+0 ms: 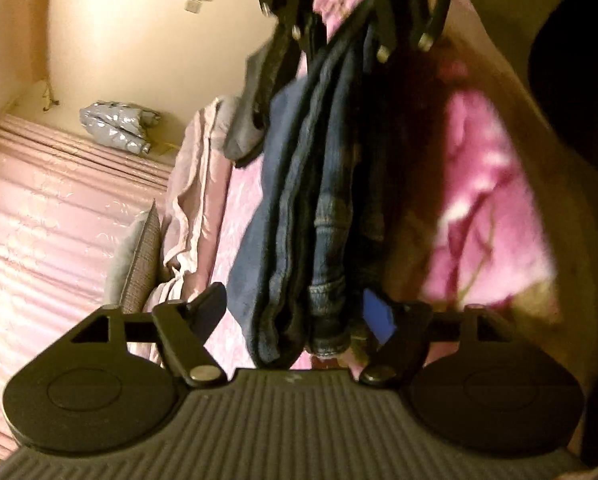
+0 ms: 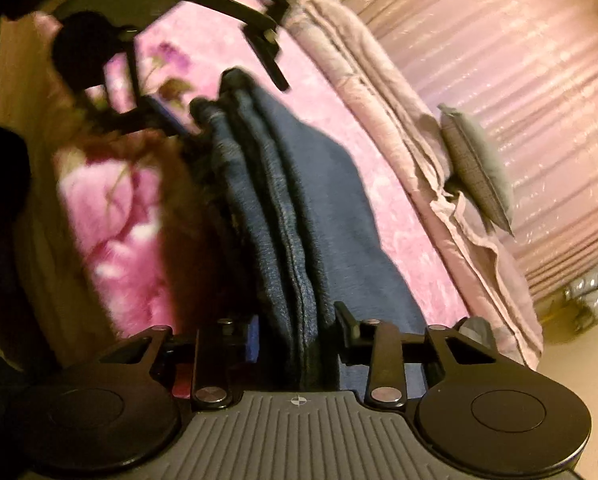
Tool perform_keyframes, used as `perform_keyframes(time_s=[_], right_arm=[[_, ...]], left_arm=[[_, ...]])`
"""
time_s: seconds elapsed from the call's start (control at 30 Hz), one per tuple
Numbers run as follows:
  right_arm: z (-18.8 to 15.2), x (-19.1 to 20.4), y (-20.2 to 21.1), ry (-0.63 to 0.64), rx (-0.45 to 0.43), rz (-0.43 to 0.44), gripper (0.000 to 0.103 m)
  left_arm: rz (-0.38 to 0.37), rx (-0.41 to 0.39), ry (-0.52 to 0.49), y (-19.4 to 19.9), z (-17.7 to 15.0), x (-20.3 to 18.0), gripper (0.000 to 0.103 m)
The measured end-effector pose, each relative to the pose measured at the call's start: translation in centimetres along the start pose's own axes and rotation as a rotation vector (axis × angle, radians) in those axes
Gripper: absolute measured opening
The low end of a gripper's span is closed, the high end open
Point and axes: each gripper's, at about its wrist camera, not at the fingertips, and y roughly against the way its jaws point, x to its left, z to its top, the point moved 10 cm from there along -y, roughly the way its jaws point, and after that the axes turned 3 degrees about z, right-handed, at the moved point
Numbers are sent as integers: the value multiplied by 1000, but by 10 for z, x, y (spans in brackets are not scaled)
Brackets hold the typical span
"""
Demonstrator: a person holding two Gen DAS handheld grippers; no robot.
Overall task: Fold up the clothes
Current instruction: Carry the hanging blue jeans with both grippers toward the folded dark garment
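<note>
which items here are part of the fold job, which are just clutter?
In the job:
- jeans, bunched between both tongs
- left tongs
- right tongs

Lying about:
- grey cushion
- silver puffer jacket
- pink floral blanket
- folded pink quilt

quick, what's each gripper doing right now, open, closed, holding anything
Left gripper: open, folded jeans hang between its fingers, not pinched.
Right gripper: closed on the jeans.
</note>
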Motion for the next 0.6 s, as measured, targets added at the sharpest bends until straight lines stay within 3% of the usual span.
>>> perform_keyframes(time_s=[0.2,0.33,0.43,0.47,0.5,0.6], right_arm=[[12,-5,9,-32,-12,9,35],[15,-11,12,-55,-21,3,35],[14,-10,10,-64,-23,10,35],[13,-9,10,-65,-24,13,35],[12,-7,10,-66,-26,13,35],[6,2,11,-52,-36,4,36]], left_arm=[[-22,6,-46,-6,10,-15,72],[37,38,-116,-32,14,-25,74],[56,73,-113,-50,16,-20,70],[52,81,-114,-54,17,-19,67],[47,88,-115,-57,17,-18,54],[3,92,-93,-58,15,-15,39]])
